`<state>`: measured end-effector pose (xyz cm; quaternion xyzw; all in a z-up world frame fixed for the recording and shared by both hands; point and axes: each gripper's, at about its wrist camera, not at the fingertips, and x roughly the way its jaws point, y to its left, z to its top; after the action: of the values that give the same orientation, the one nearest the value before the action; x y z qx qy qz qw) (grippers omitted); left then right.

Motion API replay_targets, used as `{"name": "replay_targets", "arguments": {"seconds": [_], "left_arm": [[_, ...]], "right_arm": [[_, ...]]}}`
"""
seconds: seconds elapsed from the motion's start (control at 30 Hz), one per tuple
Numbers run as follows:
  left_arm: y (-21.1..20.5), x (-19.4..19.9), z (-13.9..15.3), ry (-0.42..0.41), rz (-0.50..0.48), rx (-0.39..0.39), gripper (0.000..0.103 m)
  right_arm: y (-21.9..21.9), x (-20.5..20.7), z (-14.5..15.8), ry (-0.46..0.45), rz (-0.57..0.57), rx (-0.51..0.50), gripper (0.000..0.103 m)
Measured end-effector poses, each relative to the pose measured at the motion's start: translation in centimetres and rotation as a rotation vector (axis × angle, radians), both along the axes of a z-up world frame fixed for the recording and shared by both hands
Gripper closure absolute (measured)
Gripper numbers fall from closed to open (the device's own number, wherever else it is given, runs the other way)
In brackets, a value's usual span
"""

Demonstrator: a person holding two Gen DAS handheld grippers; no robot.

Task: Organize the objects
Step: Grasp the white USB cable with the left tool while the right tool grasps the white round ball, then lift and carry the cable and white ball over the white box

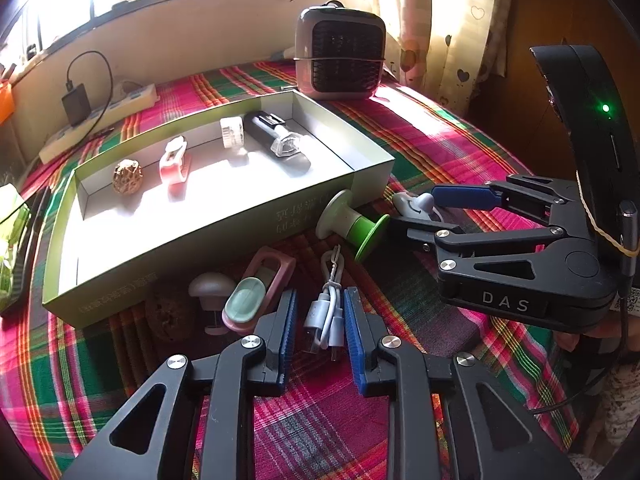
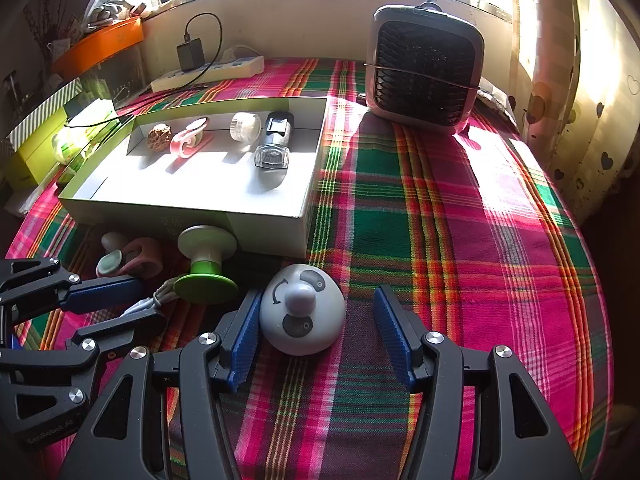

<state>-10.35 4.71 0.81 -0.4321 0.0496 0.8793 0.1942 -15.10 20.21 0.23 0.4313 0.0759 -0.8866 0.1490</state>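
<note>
A shallow green box (image 1: 224, 236) (image 2: 276, 236) holds a walnut (image 1: 127, 175), a pink clip (image 1: 174, 164), a white roll (image 1: 232, 131) and a black light (image 1: 276, 136). In front of it lie a green spool (image 1: 352, 228) (image 2: 206, 264), a pink case (image 1: 256, 292) and a mushroom knob (image 1: 210, 288). My left gripper (image 1: 320, 320) is open around a bundled white USB cable (image 1: 326, 312). My right gripper (image 2: 316, 336) is open around a grey dome timer (image 2: 302, 312), its left pad touching it; this gripper also shows in the left wrist view (image 1: 436, 210).
A small fan heater (image 1: 340, 54) (image 2: 424, 68) stands at the back of the plaid cloth (image 2: 440, 240). A power strip with a charger (image 1: 100, 116) (image 2: 208, 68) lies at the back left. Green boxes (image 2: 36, 148) stand at the left edge.
</note>
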Motion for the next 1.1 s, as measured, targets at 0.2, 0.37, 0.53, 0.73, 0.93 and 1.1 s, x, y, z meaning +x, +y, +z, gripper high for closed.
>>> {"name": "replay_targets", "arguments": {"seconds": [0.2, 0.37, 0.53, 0.73, 0.93, 1.1], "left_arm": [[-0.09, -0.04, -0.03, 0.001, 0.005, 0.0, 0.085], [-0.2, 0.0, 0.03, -0.003, 0.003, 0.014, 0.085], [-0.15, 0.15, 0.08, -0.004, -0.001, 0.02, 0.086], [-0.23, 0.17, 0.04, -0.005, 0.001, 0.029, 0.086], [-0.3, 0.14, 0.02, -0.005, 0.003, 0.032, 0.086], [-0.38, 0.16, 0.03, -0.005, 0.006, 0.034, 0.086]], "right_arm": [[0.0, 0.0, 0.03, 0.0, 0.0, -0.001, 0.047], [0.13, 0.01, 0.11, 0.003, -0.005, -0.005, 0.055], [0.26, 0.07, 0.17, 0.005, -0.009, -0.008, 0.062], [0.26, 0.09, 0.15, 0.006, -0.009, -0.006, 0.062], [0.27, 0.08, 0.14, 0.006, -0.009, -0.007, 0.062], [0.31, 0.06, 0.15, 0.006, -0.011, -0.008, 0.062]]}}
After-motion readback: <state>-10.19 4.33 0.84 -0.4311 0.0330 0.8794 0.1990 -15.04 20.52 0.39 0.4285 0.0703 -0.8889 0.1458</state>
